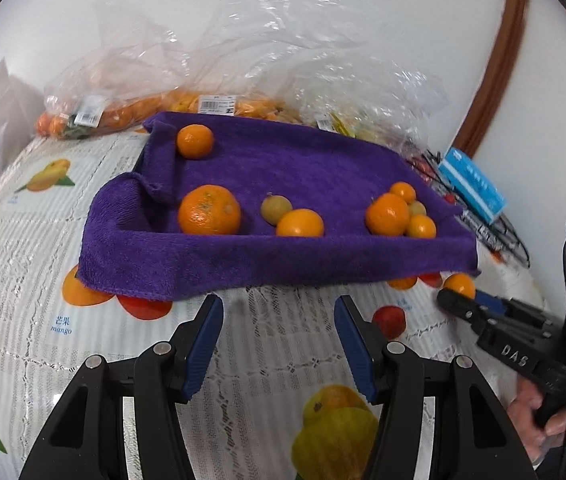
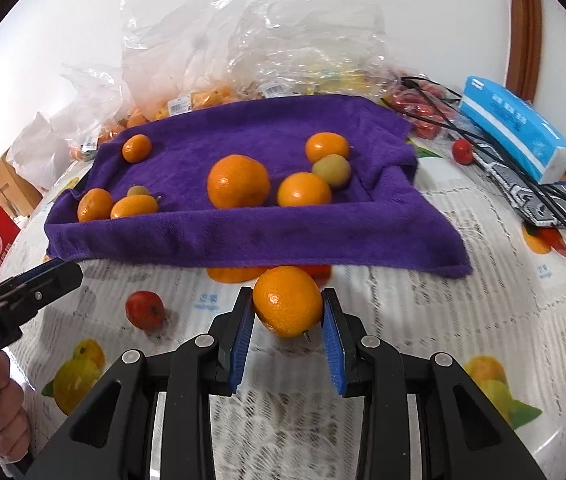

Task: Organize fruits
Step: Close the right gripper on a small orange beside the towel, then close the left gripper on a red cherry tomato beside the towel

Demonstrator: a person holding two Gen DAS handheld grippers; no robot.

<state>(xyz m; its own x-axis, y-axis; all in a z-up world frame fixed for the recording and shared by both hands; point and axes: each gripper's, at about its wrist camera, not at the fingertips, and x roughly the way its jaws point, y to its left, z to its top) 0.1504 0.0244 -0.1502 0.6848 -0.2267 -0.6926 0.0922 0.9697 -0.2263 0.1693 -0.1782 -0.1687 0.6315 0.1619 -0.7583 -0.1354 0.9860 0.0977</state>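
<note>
The right gripper pinched a small orange just above the fruit-print tablecloth.

Nearby, the left gripper hung spread and empty — beyond both, a purple towel cradled more oranges, the largest orange mid-cloth, with clear plastic bags heaped behind.

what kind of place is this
Probably a home dining table: a fruit-print tablecloth, supermarket produce bags with price labels against the wall, and a tissue pack beside loose cables.
</note>
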